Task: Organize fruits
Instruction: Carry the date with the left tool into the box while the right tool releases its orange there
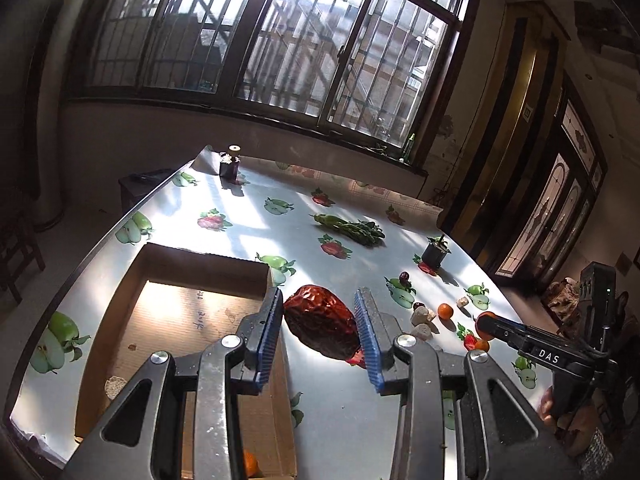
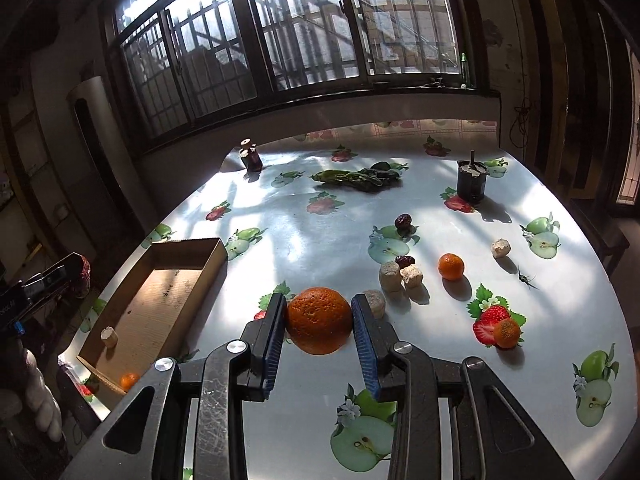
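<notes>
The left gripper (image 1: 320,320) is clamped on a wrinkled red date (image 1: 322,327) above the tabletop (image 1: 240,216), just right of the cardboard box (image 1: 180,304). The right gripper (image 2: 319,322) is clamped on an orange (image 2: 319,320), near loose mandarins (image 2: 451,266) and corks (image 2: 390,276).

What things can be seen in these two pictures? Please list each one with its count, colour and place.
Red date: one, dark red, between the left gripper's pads.
Orange: one, held by the right gripper.
Loose oranges: two, at and, on the table's right part.
Cardboard box: one, brown, left on the table; inside lie a small orange and a beige chunk.
Beige chunks: four loose, near the middle.
Small dates: two, dark.
Green vegetables: one bunch, far side.
Dark pots: two, at and.
Table: fruit-print cloth.
Left gripper; right gripper.
</notes>
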Action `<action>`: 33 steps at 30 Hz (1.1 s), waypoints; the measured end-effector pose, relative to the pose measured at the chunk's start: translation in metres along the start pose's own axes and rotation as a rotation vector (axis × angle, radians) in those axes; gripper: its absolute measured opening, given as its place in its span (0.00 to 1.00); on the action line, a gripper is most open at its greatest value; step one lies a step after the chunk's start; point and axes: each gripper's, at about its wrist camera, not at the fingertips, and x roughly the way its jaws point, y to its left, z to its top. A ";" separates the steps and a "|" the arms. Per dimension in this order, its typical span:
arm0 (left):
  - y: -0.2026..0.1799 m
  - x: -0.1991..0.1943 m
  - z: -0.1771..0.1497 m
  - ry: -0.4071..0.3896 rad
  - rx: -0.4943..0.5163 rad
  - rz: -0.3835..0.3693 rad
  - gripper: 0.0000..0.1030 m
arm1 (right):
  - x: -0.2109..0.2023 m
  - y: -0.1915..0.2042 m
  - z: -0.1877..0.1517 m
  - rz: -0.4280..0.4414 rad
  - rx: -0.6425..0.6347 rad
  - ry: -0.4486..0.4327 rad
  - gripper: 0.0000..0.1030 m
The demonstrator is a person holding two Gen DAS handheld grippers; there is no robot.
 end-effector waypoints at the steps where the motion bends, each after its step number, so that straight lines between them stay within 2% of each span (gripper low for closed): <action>1: 0.006 -0.001 0.003 -0.001 0.008 0.027 0.35 | 0.004 0.007 0.005 0.032 0.000 0.009 0.35; 6: 0.043 0.004 0.016 0.026 0.038 0.151 0.35 | 0.032 0.059 0.028 0.168 -0.050 0.039 0.35; 9: 0.067 0.015 0.015 0.060 0.021 0.202 0.35 | 0.058 0.093 0.033 0.238 -0.088 0.089 0.35; 12: 0.090 0.030 0.006 0.113 -0.003 0.252 0.35 | 0.087 0.125 0.024 0.275 -0.137 0.143 0.35; 16: 0.115 0.051 -0.019 0.209 -0.042 0.296 0.35 | 0.123 0.158 -0.003 0.320 -0.183 0.231 0.35; 21: 0.132 0.067 -0.045 0.308 -0.061 0.330 0.35 | 0.155 0.188 -0.038 0.303 -0.273 0.307 0.35; 25: 0.139 0.078 -0.058 0.361 -0.063 0.346 0.35 | 0.168 0.199 -0.055 0.281 -0.337 0.333 0.35; 33: 0.148 0.091 -0.062 0.399 -0.098 0.346 0.35 | 0.184 0.212 -0.072 0.223 -0.407 0.368 0.35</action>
